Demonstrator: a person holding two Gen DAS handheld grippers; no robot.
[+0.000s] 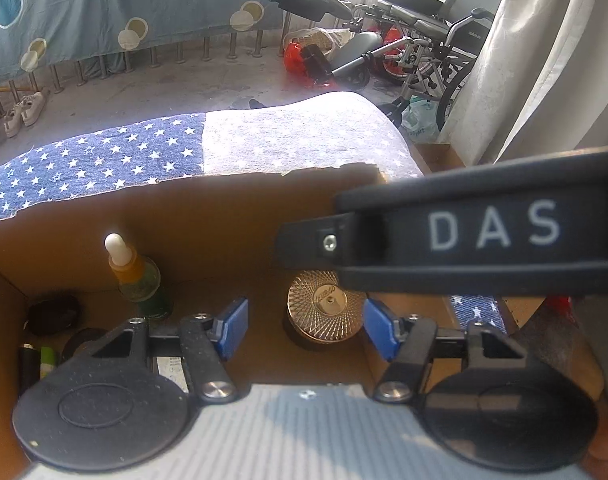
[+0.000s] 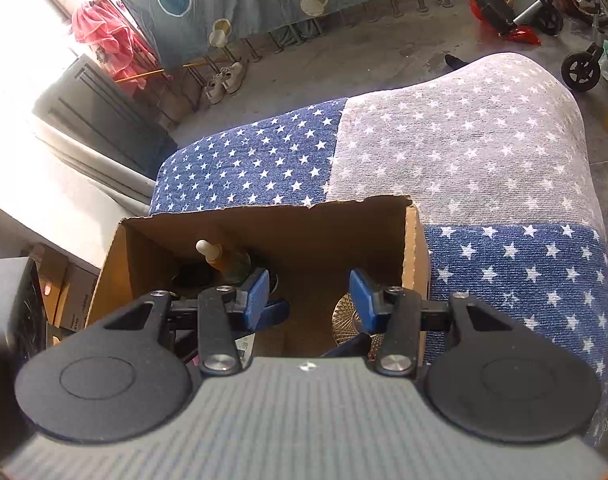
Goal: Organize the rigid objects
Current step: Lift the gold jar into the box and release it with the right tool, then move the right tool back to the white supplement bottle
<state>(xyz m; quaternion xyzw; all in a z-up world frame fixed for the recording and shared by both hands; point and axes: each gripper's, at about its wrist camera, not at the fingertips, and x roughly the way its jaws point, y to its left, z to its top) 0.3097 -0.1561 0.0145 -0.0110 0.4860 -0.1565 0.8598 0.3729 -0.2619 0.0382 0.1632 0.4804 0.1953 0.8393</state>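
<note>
- so both grippers are over the cardboard box [image 2: 264, 232] sitting on the star-print cloth [image 2: 503, 272]; the left gripper [image 1: 305, 328] is down inside the box, the right gripper [image 2: 308, 296] hangs above the opening
- left fingers are spread wide with nothing between the blue pads [image 1: 234, 328]; same story on the right, pads well apart and empty
- the bit that matters: the gold round lid [image 1: 323, 308] sits on the box floor just past the left fingertips, about 12 o'clock and a touch toward 1; it lies flat, face up, so no real long axis, any grip across its width should do
- from the right wrist view that same lid peeks out at about 5 o'clock of the box floor, partly hidden by the right-hand pad; I'd say the left is clearly nearer
- dropper bottle [image 1: 138, 276] stands upright at about 10 o'clock from the left fingers, against the back wall; a dark roundish thing [image 1: 54, 314] sits further out at 9, can't tell what it is
- the right gripper's body crosses the left view at 3 o'clock, so bumping looks possible
</note>
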